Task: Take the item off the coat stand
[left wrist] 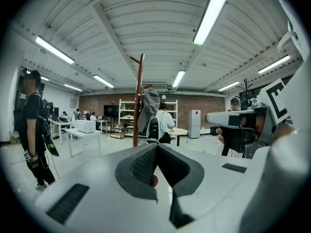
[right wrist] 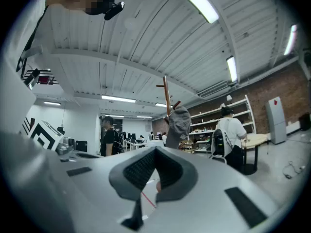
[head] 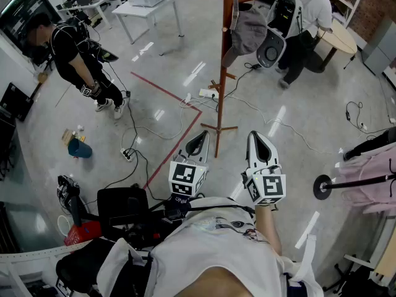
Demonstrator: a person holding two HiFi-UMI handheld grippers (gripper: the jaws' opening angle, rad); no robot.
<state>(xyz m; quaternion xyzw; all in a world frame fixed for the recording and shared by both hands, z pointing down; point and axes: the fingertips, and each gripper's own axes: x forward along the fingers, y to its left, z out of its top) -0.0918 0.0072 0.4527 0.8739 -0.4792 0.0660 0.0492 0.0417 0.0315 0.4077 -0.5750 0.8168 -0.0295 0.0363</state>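
Observation:
A brown wooden coat stand (head: 223, 60) rises from the glossy floor ahead of me. A grey cap (head: 247, 33) hangs on a peg near its top, on the right side. My left gripper (head: 197, 142) and right gripper (head: 260, 142) are held side by side short of the stand's base, both shut with nothing between their jaws. In the left gripper view the stand (left wrist: 139, 101) and cap (left wrist: 150, 106) show beyond the left gripper (left wrist: 156, 147). The right gripper view has the cap (right wrist: 179, 123) just above the right gripper (right wrist: 155, 150).
A person in black (head: 74, 48) stands at the far left. Another with a backpack (head: 297, 17) bends by a round table (head: 337, 39) behind the stand. Cables, a power strip (head: 207, 93) and a red tape line (head: 179, 141) cross the floor. Pink clothing (head: 377, 178) hangs at right.

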